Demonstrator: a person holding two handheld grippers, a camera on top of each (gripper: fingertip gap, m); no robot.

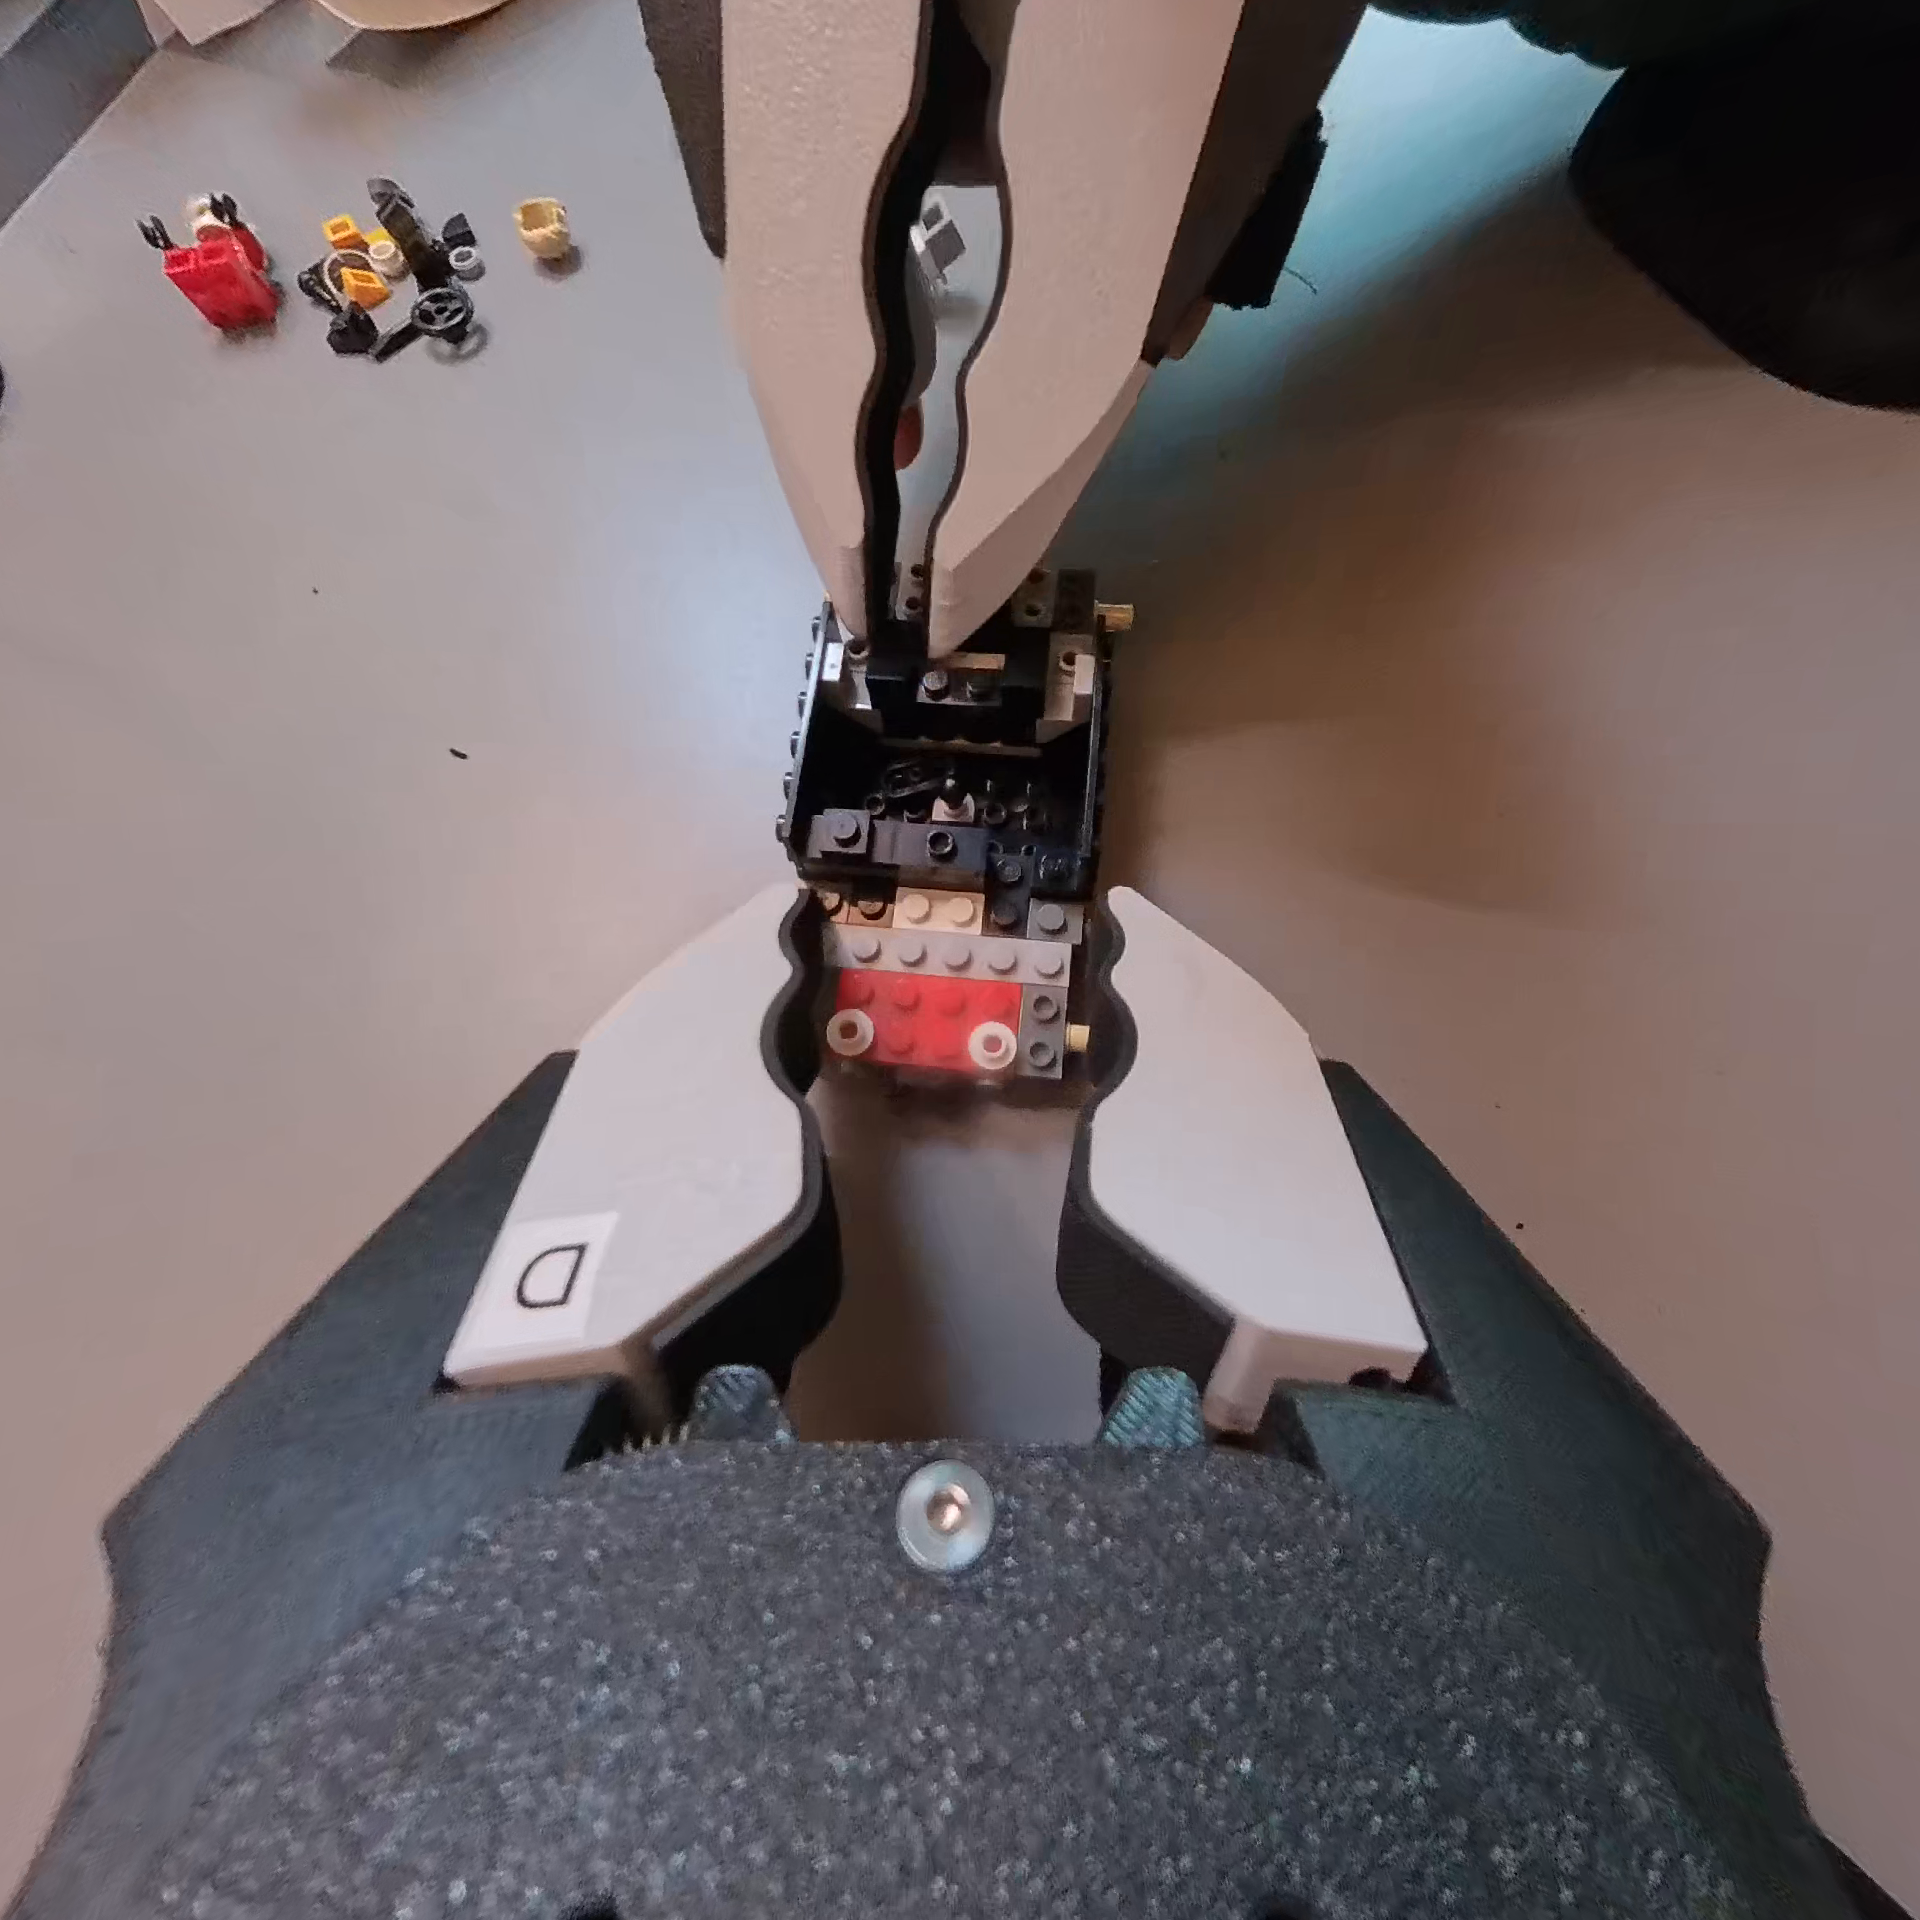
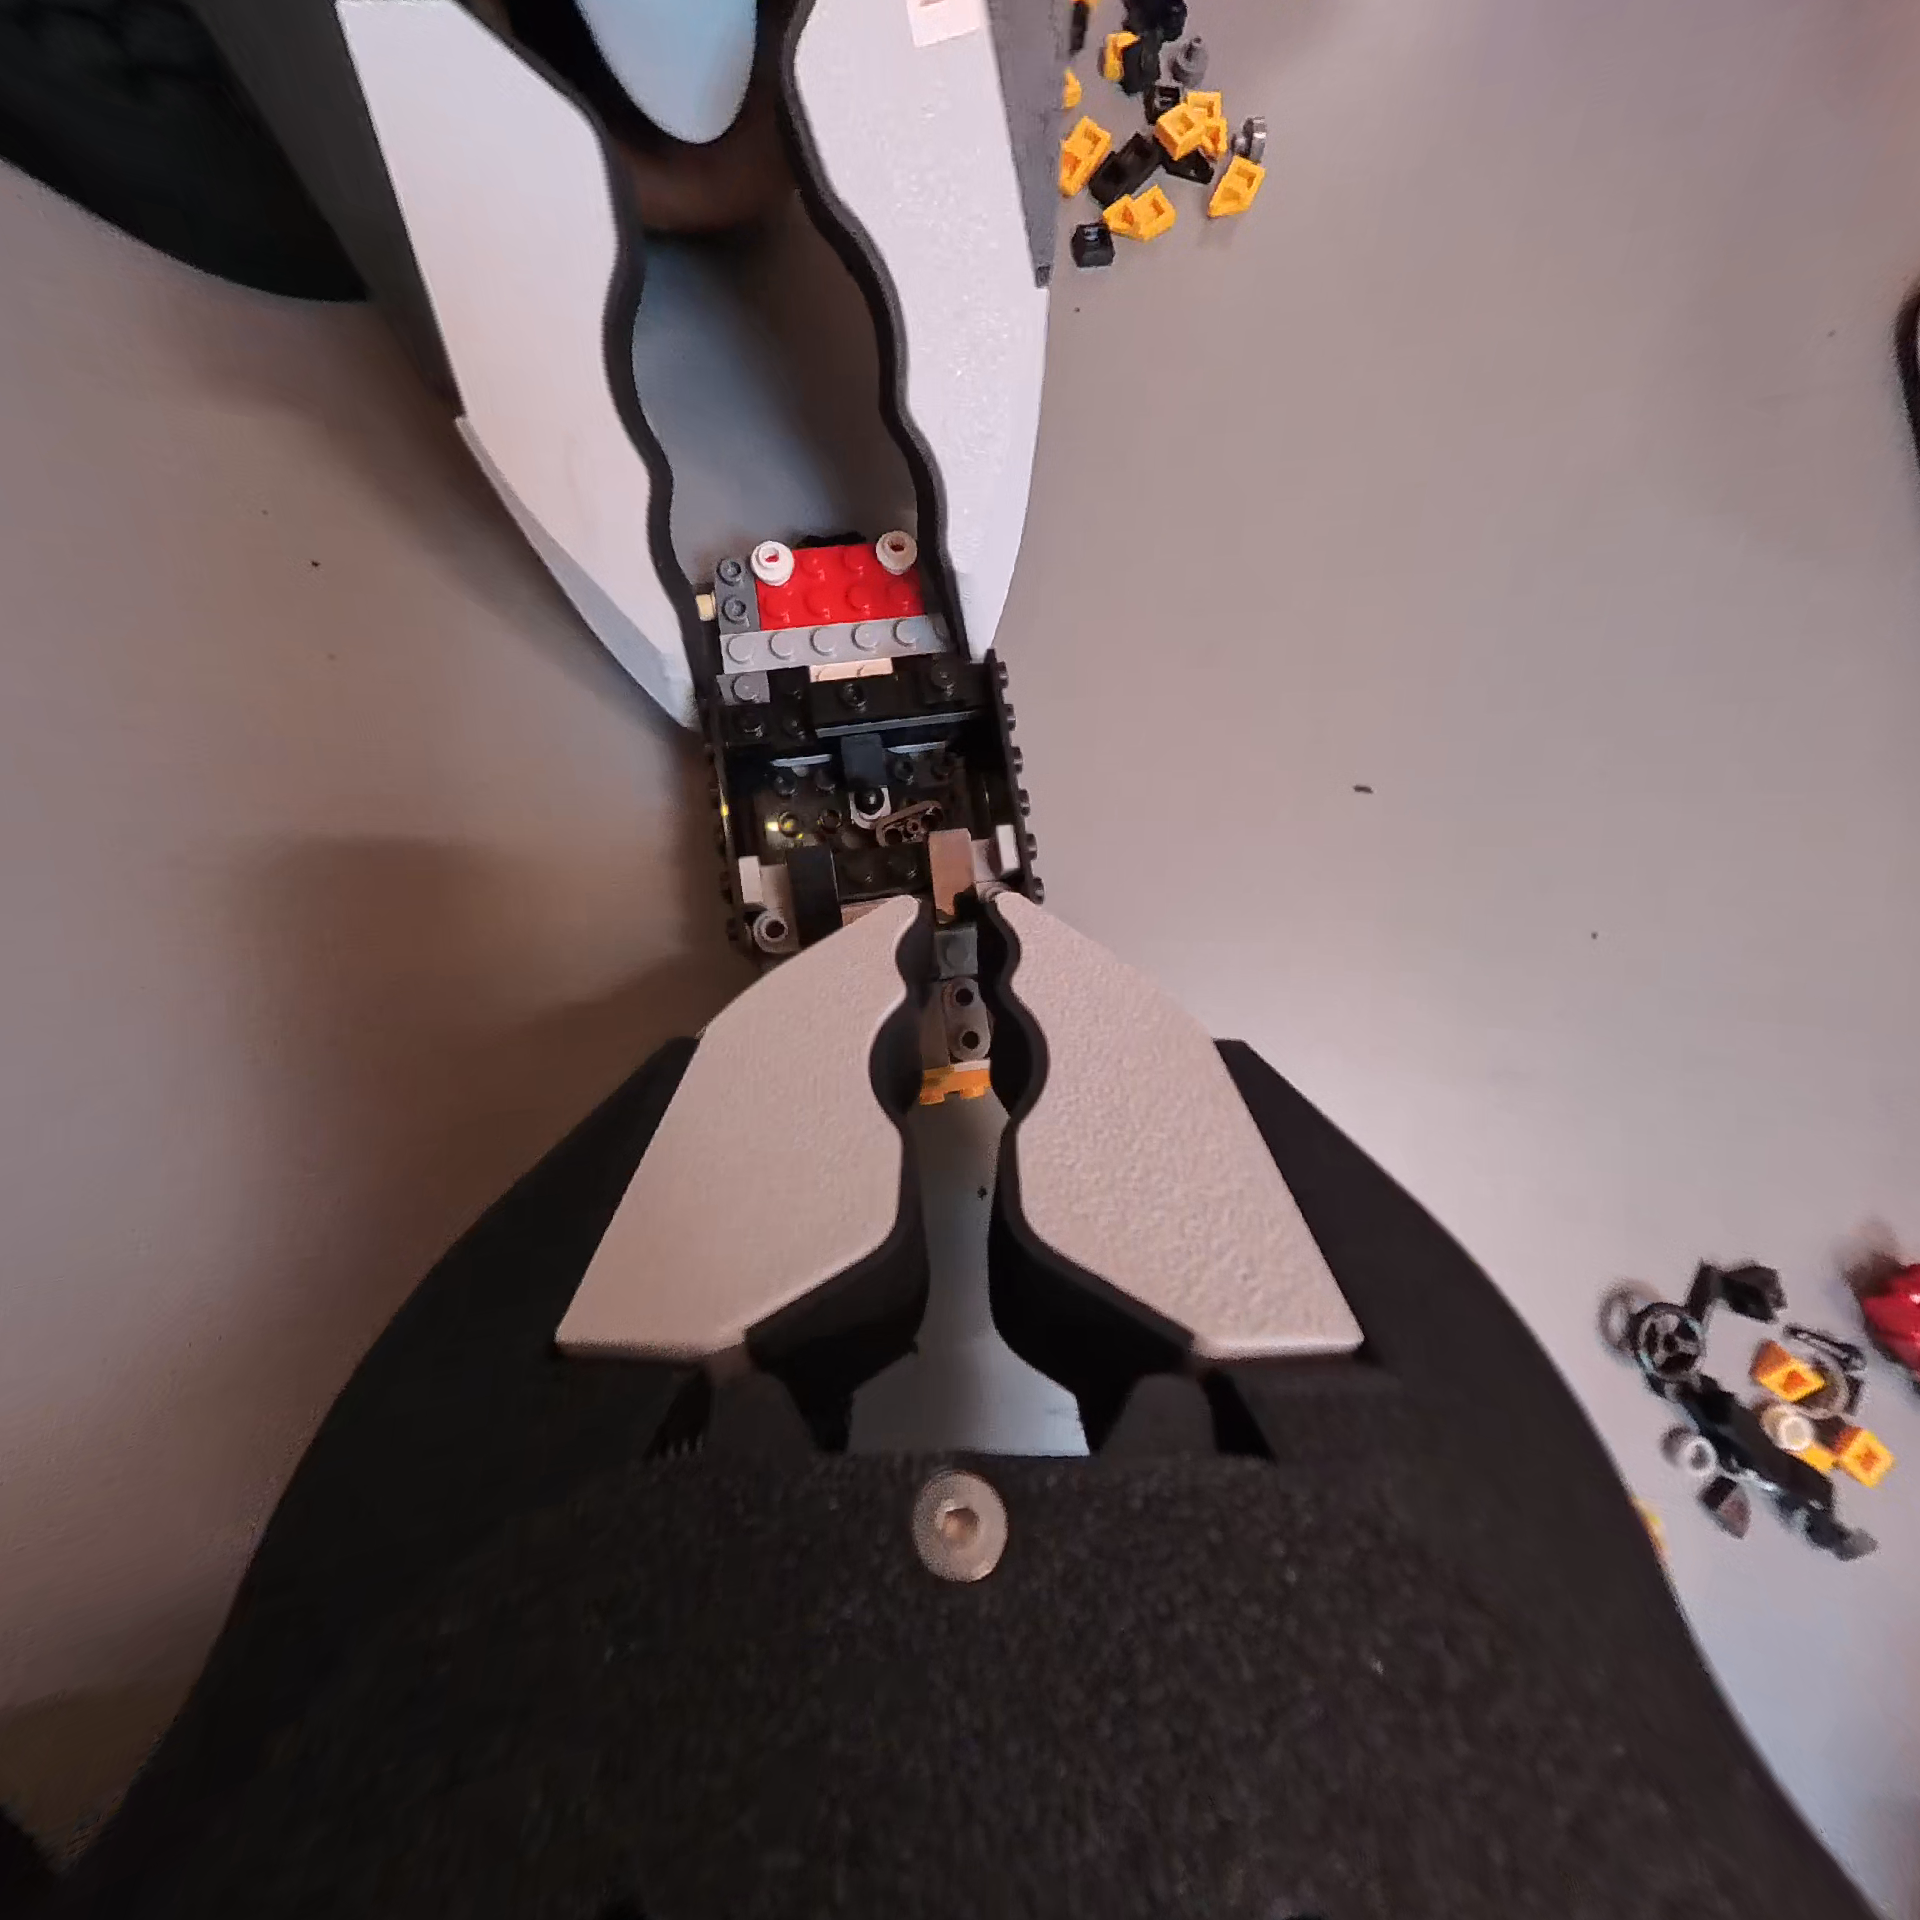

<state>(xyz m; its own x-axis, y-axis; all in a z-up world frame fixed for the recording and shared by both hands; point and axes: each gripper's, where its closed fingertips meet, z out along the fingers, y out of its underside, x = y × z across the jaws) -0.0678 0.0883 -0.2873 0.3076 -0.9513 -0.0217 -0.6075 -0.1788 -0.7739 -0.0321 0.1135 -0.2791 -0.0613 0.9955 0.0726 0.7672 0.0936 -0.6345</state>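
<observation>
Left wrist view: left gripper [image 1: 951, 997] clamping one brick model [image 1: 945, 862], right gripper [image 1: 896, 623] seemingly pinching its far end.

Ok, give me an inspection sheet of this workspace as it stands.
Surface: plain grey table, a few dark specks.
Job's things: brick model, black body with an open top, red and grey end.
Clutter: red piece, black and orange bits, tan piece, orange and black pile.
Grippers: left gripper jaws clasp the model's red end; right gripper jaws nearly closed on a grey brick strip at the opposite end.
Cables: nothing seen.
Surroundings: dark shape at the edge, unclear.
</observation>
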